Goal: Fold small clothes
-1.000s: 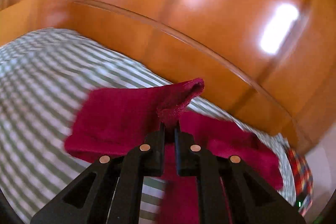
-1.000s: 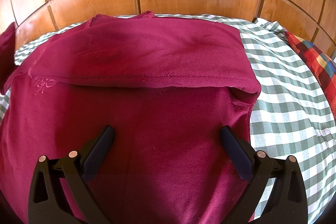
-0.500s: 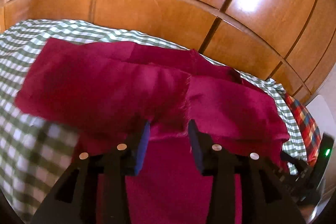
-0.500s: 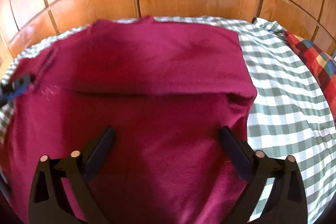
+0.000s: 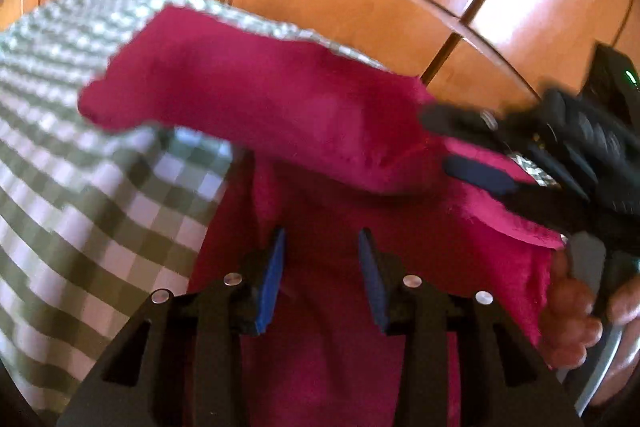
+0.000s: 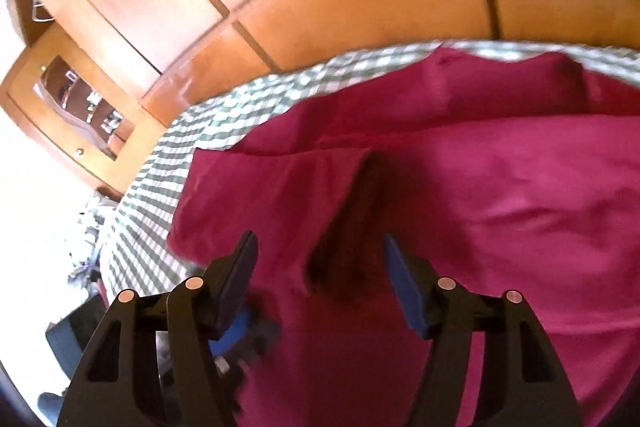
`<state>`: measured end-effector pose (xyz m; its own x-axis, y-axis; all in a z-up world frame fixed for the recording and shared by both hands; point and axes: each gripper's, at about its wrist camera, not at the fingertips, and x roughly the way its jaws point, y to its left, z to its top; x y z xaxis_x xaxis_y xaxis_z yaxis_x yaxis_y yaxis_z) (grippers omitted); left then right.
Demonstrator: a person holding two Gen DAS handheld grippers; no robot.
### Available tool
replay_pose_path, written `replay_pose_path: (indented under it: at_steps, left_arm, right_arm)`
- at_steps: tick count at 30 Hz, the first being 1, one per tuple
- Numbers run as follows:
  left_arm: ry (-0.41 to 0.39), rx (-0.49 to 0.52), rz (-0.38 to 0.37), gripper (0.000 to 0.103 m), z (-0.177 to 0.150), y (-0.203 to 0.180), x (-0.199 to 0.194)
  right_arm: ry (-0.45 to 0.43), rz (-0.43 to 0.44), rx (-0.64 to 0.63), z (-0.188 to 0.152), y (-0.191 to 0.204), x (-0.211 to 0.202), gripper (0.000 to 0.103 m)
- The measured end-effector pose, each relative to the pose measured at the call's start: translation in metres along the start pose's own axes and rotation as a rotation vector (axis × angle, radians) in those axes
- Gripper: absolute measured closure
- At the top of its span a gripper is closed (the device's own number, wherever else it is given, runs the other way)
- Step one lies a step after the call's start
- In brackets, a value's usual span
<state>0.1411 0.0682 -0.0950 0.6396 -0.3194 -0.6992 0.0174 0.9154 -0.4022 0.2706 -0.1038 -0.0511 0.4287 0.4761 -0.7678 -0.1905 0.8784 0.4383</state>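
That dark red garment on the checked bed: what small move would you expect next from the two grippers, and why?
Probably the right gripper, whose jaws are closing, pinches the raised ridge of the dark red garment lying between them. The sleeve is already folded across the body on the checked bedsheet, and the left gripper hovers open over the cloth with nothing gripped, so the right side seems to go next.

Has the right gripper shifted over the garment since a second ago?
Yes. The right gripper, jaws closing on nothing, swung from the garment's right edge to its left edge by the checked sheet.
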Motion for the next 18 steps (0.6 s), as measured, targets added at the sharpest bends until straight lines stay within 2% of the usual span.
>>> replay_pose_path:
  at_steps: [1, 2, 4, 7, 11, 14, 18]
  left_arm:
    - [-0.002, -0.014, -0.017, 0.066, 0.000, 0.003, 0.000]
    - [-0.004, -0.021, -0.025, 0.066, -0.001, 0.005, 0.001]
    - [-0.008, -0.026, -0.035, 0.066, -0.003, 0.007, 0.001]
    - [-0.010, -0.041, -0.054, 0.066, -0.003, 0.010, 0.000]
    - [-0.012, -0.051, -0.064, 0.066, -0.004, 0.010, 0.000]
    - [-0.012, -0.049, -0.061, 0.066, -0.005, 0.010, -0.001]
    - [-0.011, -0.043, -0.050, 0.066, -0.005, 0.009, 0.001]
  right_arm:
    - [0.014, -0.044, -0.031, 0.001, 0.005, 0.007, 0.057]
    - [0.024, -0.083, -0.066, 0.002, 0.010, 0.011, 0.084]
    - [0.006, -0.105, -0.101, 0.004, 0.018, 0.004, 0.099]
    - [-0.115, -0.107, -0.138, 0.012, 0.021, -0.042, 0.098]
    - [-0.260, -0.135, -0.096, 0.030, -0.006, -0.110, 0.098]
    - [-0.306, -0.194, -0.037, 0.036, -0.044, -0.143, 0.098]
    - [-0.307, -0.276, 0.071, 0.029, -0.106, -0.166, 0.098]
